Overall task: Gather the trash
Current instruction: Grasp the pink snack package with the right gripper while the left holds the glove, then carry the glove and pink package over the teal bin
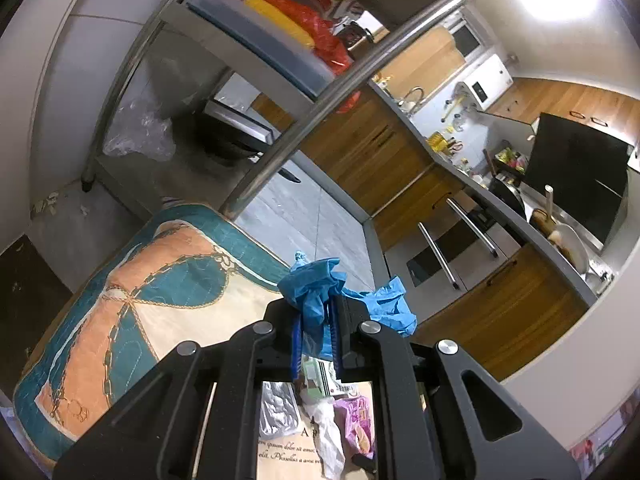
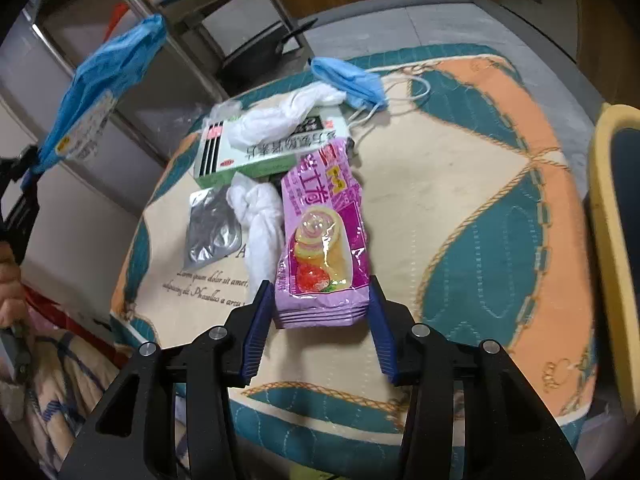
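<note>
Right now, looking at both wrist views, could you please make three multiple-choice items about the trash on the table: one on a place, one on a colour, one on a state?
1. Where does the face mask lie?
A. At the far edge of the table, beyond the green box
B. Under the silver pouch
C. Between the right gripper's fingers

2. What colour is the snack wrapper nearest the right gripper?
A. Yellow
B. Purple-pink
C. Black

3. What state is the left gripper in?
A. Wide open, empty
B. Out of view
C. Shut on the blue bag

Answers:
1. A: the mask sits past the box, at the far rim.
2. B: the wrapper is purple-pink, with a picture of cake roll.
3. C: the blue pads pinch the crumpled blue plastic.
</note>
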`<action>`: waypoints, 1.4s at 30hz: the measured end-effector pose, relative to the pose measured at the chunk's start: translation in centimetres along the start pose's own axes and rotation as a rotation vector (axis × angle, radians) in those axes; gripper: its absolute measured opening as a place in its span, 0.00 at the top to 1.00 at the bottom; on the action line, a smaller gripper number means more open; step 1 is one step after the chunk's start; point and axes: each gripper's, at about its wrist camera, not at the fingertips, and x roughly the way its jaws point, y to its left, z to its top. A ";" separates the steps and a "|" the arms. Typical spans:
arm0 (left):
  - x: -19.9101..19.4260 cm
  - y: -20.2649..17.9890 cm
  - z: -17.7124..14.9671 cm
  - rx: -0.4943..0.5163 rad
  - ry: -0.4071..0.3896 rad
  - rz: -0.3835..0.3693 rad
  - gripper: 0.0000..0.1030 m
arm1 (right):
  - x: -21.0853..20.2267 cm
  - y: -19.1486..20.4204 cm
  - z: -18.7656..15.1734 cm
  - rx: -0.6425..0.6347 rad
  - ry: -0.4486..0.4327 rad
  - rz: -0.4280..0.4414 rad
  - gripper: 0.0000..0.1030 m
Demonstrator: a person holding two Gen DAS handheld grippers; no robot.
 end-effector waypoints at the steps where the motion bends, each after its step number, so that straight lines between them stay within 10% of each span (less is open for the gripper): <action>1: -0.2 -0.2 -0.1 0.006 0.000 -0.003 0.90 | -0.4 -0.2 0.0 0.006 -0.012 -0.002 0.54; 20: 0.1 -6.1 -2.7 0.148 0.042 -0.042 0.90 | -9.0 -3.2 -1.1 0.054 -0.194 -0.006 0.56; 22: 0.4 -6.8 -3.0 0.159 0.049 -0.047 0.90 | -10.0 -3.7 -1.4 0.063 -0.209 -0.018 0.74; 30: 2.0 -10.0 -4.5 0.217 0.091 -0.074 0.90 | -11.2 -5.7 -1.8 0.100 -0.239 0.000 0.85; 42: 3.4 -14.0 -6.7 0.294 0.136 -0.114 0.90 | -14.0 -5.8 -2.2 0.068 -0.315 -0.026 0.87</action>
